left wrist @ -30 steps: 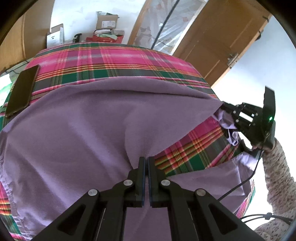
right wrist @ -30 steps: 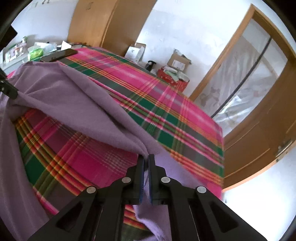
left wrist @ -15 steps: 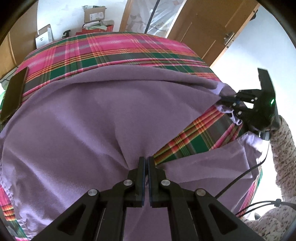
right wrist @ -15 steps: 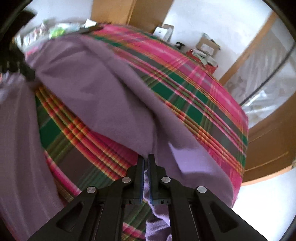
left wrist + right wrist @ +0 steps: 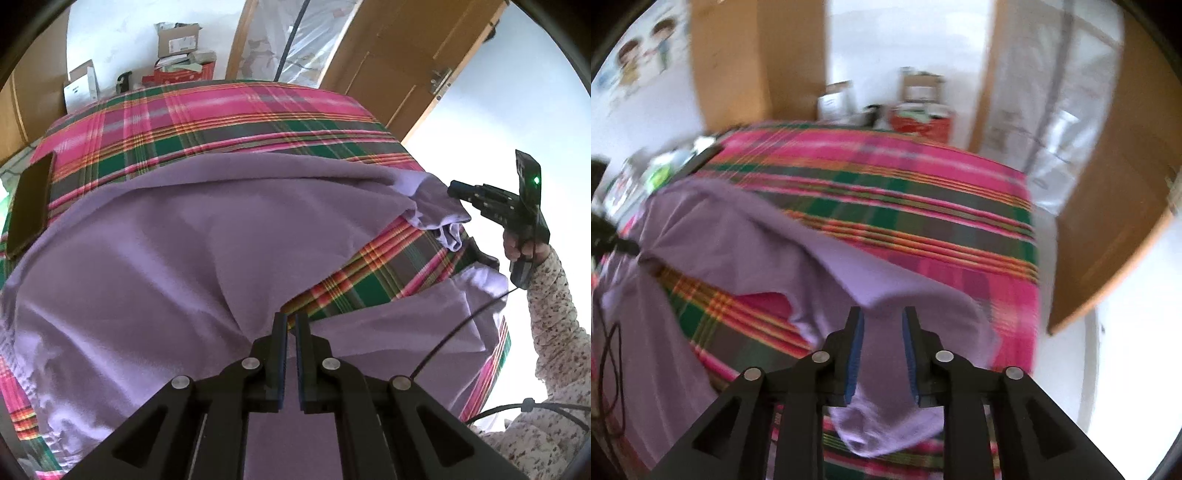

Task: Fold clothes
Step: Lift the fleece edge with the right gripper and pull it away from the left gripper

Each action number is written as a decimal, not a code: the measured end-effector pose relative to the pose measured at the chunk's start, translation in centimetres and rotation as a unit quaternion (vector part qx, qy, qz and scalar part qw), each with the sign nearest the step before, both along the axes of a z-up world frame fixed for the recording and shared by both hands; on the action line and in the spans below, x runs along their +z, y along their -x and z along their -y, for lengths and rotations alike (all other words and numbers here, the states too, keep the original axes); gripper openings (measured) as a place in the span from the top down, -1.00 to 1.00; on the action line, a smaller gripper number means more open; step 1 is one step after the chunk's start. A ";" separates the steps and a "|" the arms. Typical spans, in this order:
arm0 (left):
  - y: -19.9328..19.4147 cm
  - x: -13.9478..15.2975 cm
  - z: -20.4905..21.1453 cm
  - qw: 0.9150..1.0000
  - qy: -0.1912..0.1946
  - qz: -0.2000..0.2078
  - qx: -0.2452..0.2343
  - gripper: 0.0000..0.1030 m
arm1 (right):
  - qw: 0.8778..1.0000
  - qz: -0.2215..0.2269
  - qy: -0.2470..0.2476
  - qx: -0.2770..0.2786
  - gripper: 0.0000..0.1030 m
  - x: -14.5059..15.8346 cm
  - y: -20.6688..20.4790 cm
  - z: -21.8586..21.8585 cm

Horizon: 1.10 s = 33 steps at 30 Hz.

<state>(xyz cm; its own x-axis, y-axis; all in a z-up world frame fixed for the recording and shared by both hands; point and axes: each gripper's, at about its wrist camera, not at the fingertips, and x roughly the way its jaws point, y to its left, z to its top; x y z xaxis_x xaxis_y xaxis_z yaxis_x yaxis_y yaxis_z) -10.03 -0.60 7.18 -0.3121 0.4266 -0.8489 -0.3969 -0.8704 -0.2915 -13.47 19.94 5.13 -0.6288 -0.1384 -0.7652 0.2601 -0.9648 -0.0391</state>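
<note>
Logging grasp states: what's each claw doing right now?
Left claw: shut on the cloth.
Right claw: open, cloth between its fingers.

A pink-and-green plaid bedspread (image 5: 229,122) fills the middle of the frame. A dark phone (image 5: 29,206) lies at its left edge. Upper left — cardboard boxes (image 5: 177,40) and a red box (image 5: 181,75) against the white wall; upper right, a wooden door (image 5: 417,62).

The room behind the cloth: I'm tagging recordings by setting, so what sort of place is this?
Probably a room in a home, perhaps a bedroom. A plaid cover lies over a wide bed-like surface, cardboard boxes stand against the white wall, and a wooden door stands open.
</note>
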 end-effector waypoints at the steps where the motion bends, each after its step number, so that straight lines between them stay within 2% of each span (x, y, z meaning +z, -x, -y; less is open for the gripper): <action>1: 0.0 0.2 0.0 1.000 0.001 -0.004 0.001 0.93 | 1.000 -0.001 0.010 -0.022 0.46 -0.1 0.0 -1.0; 4: 0.6 0.9 0.0 1.000 -0.006 -0.015 0.008 0.90 | 0.995 0.000 0.048 -0.091 0.20 -0.3 -0.8 -4.2; 8: 2.4 0.9 -0.3 1.000 -0.004 -0.015 0.014 0.83 | 0.988 0.023 0.087 -0.125 -0.01 -1.1 -1.4 -6.5; 13: 5.8 -0.2 -1.2 1.000 -0.001 0.002 0.029 0.83 | 0.983 0.052 0.131 -0.116 -0.01 -2.3 -0.6 -6.2; 17: 8.6 -0.4 -1.4 0.999 0.030 -0.009 0.044 0.83 | 0.983 0.068 0.135 -0.100 -0.01 -3.4 0.3 -4.8; 19: 9.8 -0.4 -1.6 0.997 0.053 -0.022 0.043 0.76 | 0.984 0.072 0.128 -0.099 -0.01 -3.7 0.6 -4.3; 21: 11.0 -0.5 -1.8 0.996 0.076 -0.034 0.042 0.60 | 0.985 0.070 0.123 -0.099 0.27 -3.8 1.0 -4.1; 22: 11.6 -0.5 -1.9 0.994 0.088 -0.041 0.042 0.57 | 0.985 0.072 0.117 -0.100 0.55 -3.9 1.3 -4.0; 23: 12.2 -0.5 -2.0 0.993 0.099 -0.047 0.041 0.56 | 0.986 0.071 0.111 -0.101 0.70 -3.9 1.5 -4.0; 27: 13.8 -1.5 -3.0 0.988 0.143 -0.060 0.023 0.56 | 0.990 0.049 0.086 -0.097 0.76 -3.1 2.2 -3.8; 33: 14.4 -2.8 -4.9 0.985 0.155 -0.068 -0.027 0.56 | 0.994 0.013 0.047 -0.102 0.77 -1.5 3.8 -4.0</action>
